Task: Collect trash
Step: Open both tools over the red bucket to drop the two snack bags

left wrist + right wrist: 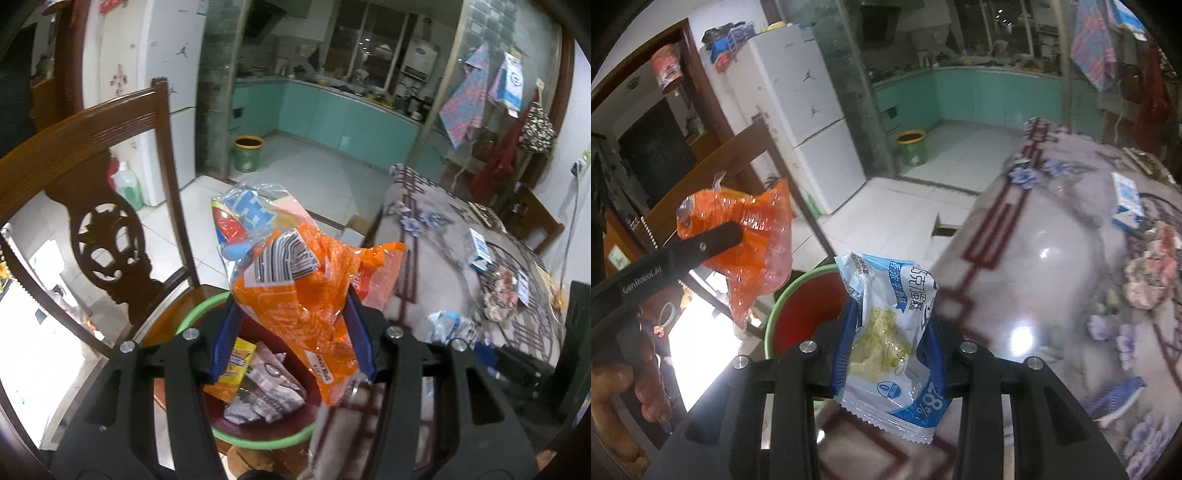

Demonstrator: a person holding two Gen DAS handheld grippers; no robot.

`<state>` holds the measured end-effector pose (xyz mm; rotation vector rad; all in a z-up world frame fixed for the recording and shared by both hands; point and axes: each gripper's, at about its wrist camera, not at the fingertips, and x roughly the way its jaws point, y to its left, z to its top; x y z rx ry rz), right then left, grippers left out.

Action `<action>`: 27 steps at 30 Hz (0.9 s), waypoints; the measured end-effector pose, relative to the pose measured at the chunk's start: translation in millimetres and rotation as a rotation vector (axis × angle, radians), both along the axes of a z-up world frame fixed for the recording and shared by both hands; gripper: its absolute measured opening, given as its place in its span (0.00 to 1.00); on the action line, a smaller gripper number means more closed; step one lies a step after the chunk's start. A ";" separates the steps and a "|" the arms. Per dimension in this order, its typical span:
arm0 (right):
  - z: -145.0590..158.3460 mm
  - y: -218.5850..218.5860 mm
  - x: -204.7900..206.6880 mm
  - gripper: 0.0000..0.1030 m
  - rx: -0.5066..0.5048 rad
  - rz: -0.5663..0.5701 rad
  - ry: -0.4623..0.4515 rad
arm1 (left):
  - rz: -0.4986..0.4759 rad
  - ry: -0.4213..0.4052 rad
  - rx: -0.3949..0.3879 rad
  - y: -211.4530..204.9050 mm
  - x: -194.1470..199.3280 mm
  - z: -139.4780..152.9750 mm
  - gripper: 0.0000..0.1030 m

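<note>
Wrappers sit clamped: orange wrapper (pixel 295 295) in left gripper (pixel 291 343), white-blue wrapper (pixel 886 332) in right gripper (pixel 890 354).

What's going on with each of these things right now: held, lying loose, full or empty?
Orange wrapper: clamped between the left gripper fingers, above the bin.
Blue-white wrapper: clamped in the right gripper.
Green-rimmed bin: open, partly filled with wrappers.
Small blue box: lying on the table.

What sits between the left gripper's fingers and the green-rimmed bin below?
Only the orange wrapper it clamps, hanging over the bin; shown in the left wrist view.
</note>
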<state>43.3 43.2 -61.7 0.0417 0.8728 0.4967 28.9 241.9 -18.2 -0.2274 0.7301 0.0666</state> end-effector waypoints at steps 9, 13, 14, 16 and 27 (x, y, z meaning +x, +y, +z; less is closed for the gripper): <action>-28.9 38.9 11.0 0.34 0.086 0.086 0.145 | 0.032 0.014 0.013 11.2 2.2 -3.1 0.49; -34.8 54.1 6.3 0.34 0.079 0.132 0.168 | 0.046 0.025 0.010 14.4 3.1 -6.5 0.49; -36.9 57.0 5.0 0.34 0.082 0.140 0.179 | 0.049 0.025 0.012 15.2 3.0 -7.1 0.49; -38.7 62.9 1.1 0.34 0.067 0.154 0.178 | 0.058 0.025 0.013 16.1 2.6 -6.7 0.49; -37.0 63.7 -16.8 0.56 0.053 0.176 0.158 | 0.093 0.062 0.033 16.1 9.4 -13.2 0.68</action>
